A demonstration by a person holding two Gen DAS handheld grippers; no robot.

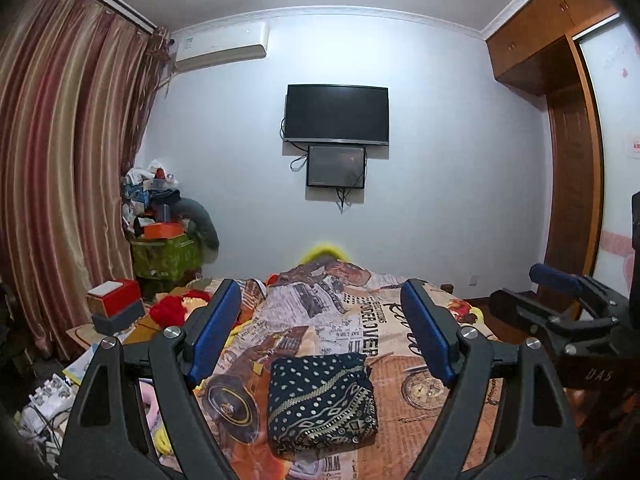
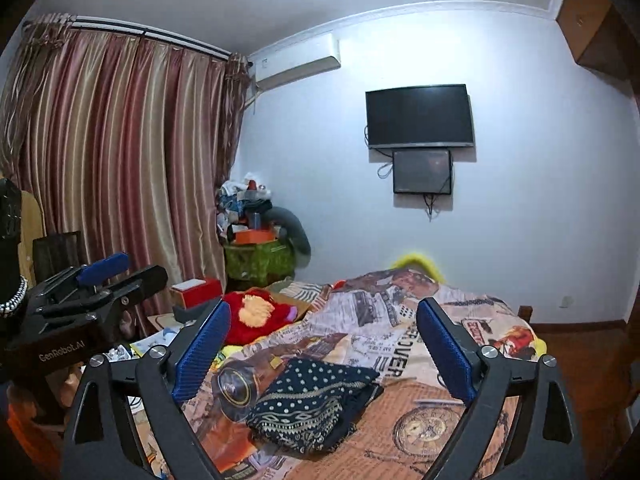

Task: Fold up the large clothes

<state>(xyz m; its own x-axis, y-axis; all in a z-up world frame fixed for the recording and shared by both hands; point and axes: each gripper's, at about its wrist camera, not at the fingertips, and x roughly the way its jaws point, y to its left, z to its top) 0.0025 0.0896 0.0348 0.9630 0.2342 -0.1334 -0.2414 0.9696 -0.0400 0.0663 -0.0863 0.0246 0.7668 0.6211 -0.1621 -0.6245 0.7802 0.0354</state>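
Observation:
A folded dark garment [image 1: 322,400] with pale dots and a zigzag border lies on the bed's printed cover [image 1: 392,340]. My left gripper [image 1: 320,304] hangs above and short of it, open, with nothing between its blue pads [image 1: 218,320]. In the right wrist view the same garment [image 2: 312,400] lies below my right gripper [image 2: 322,328], which is also open and holds nothing. Each gripper shows in the other's view: the right one [image 1: 560,300] at the right edge, the left one [image 2: 96,280] at the left edge.
A red plush toy [image 2: 256,314] and a red box [image 2: 196,292] lie left of the bed. A heap of boxes and clothes [image 1: 164,216] stands in the corner by the striped curtain [image 1: 60,184]. A television [image 1: 336,114] hangs on the far wall; a wooden wardrobe [image 1: 568,152] is at right.

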